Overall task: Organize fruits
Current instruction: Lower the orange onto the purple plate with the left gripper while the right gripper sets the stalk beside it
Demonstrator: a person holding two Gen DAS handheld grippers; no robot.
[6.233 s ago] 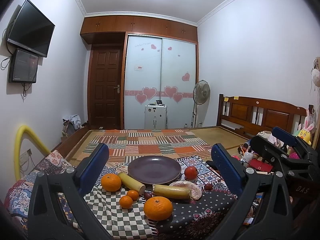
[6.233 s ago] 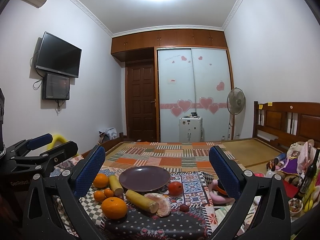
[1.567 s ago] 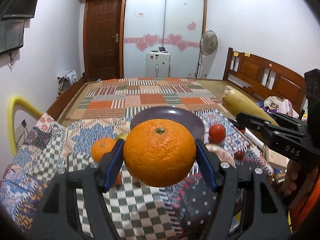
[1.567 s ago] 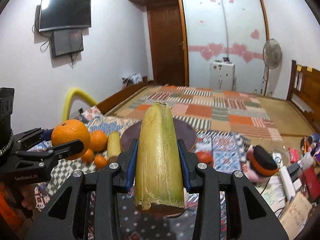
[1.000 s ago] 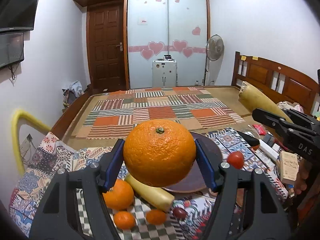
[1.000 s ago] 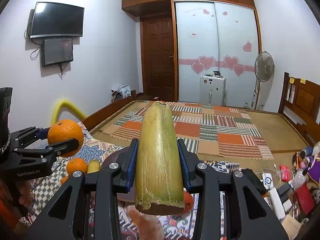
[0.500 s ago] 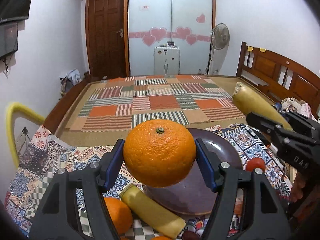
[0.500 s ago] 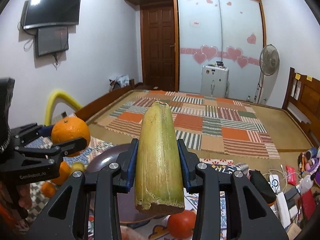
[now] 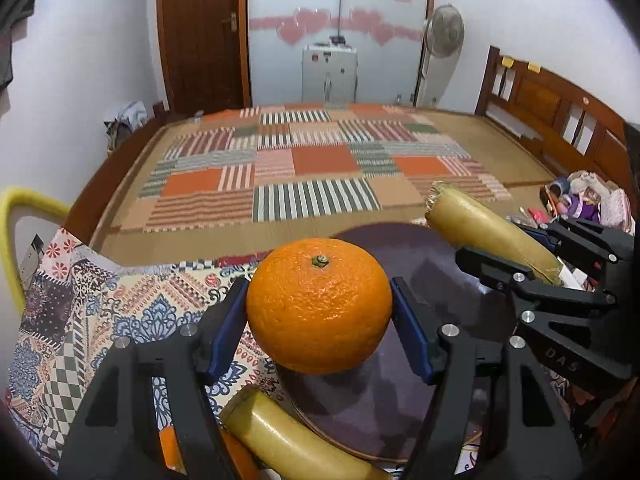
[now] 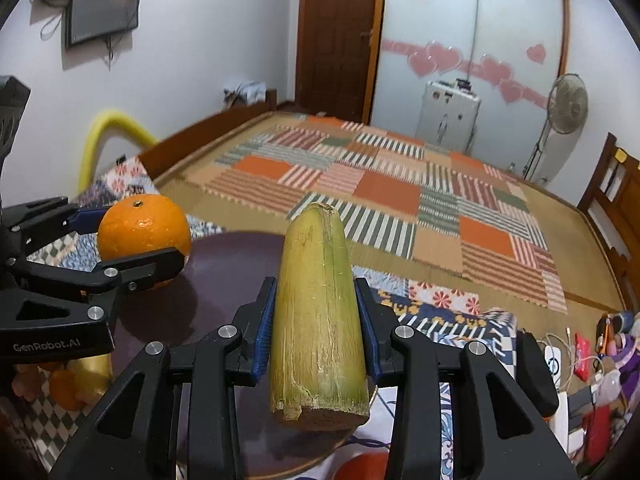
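Note:
My left gripper (image 9: pixel 320 320) is shut on a large orange (image 9: pixel 319 305) and holds it just above the left part of the dark purple plate (image 9: pixel 432 276). My right gripper (image 10: pixel 316 320) is shut on a yellow-green sugarcane piece (image 10: pixel 318 308), held over the plate's right side (image 10: pixel 224 264). Each gripper shows in the other's view: the orange (image 10: pixel 144 234) at the left, the sugarcane piece (image 9: pixel 488 234) at the right. A second sugarcane piece (image 9: pixel 292 440) lies on the cloth by the plate's near edge.
The patterned tablecloth (image 9: pixel 120 312) covers the table. A small orange (image 10: pixel 64 388) lies left of the plate and a red fruit (image 10: pixel 360 466) near its front. Clutter with cables and bottles (image 10: pixel 592 368) sits at the right. The patchwork bed (image 9: pixel 312 168) lies beyond.
Both grippers have come lower and closer to the plate with their fruits still held. The plate now fills more of both views.

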